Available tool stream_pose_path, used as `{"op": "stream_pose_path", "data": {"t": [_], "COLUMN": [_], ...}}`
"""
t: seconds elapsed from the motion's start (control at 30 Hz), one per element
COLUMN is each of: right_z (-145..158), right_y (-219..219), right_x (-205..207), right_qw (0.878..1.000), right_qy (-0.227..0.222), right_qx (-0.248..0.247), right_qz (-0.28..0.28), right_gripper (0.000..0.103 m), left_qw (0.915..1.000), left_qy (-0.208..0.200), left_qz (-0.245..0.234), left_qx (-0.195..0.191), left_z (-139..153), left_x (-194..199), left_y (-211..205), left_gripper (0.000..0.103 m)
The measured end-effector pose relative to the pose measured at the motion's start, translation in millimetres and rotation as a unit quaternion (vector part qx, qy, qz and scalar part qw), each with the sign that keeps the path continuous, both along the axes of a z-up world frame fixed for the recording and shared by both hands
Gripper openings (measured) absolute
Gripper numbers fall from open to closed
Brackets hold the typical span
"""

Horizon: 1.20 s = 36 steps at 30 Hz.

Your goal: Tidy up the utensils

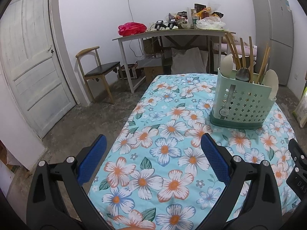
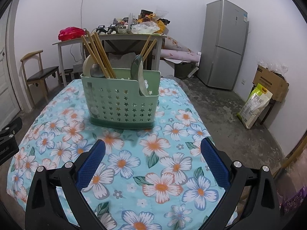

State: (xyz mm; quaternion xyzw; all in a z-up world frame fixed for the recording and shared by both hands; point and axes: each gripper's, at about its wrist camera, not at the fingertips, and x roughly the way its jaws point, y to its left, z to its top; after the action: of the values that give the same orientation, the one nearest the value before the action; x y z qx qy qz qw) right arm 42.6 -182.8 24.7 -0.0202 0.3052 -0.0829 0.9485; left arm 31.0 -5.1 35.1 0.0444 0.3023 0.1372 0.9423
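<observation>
Two low, forward-facing wrist views over the floral table (image 1: 172,115), both sharing the nearby green caddy (image 2: 120,103).

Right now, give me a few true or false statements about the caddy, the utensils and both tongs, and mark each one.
1. The green caddy stands upright on the floral cloth. True.
2. The chopsticks lie flat on the cloth. False: they stand in the caddy.
3. The left tongs are open and empty. True.
4. The right tongs grip a spoon. False: open, holding nothing.
</observation>
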Motion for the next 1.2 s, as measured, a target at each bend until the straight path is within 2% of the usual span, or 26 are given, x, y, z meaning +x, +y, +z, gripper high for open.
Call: {"op": "stream_pose_path", "data": {"t": [1.2], "right_z": [3.1], "right_y": [2.5], "right_x": [-0.4], "right_qw": [1.000], "right_qy": [-0.002], "right_qx": [-0.002], "right_qz": [0.003], "right_gripper": [0.096], "left_qw": [0.9999], "left_qy": [0.002], "left_qz": [0.007], "left_qx": [-0.009], "left_z": [-1.8], "left_x": [-0.2], "left_y": [2.7], "left_gripper": [0.095]}}
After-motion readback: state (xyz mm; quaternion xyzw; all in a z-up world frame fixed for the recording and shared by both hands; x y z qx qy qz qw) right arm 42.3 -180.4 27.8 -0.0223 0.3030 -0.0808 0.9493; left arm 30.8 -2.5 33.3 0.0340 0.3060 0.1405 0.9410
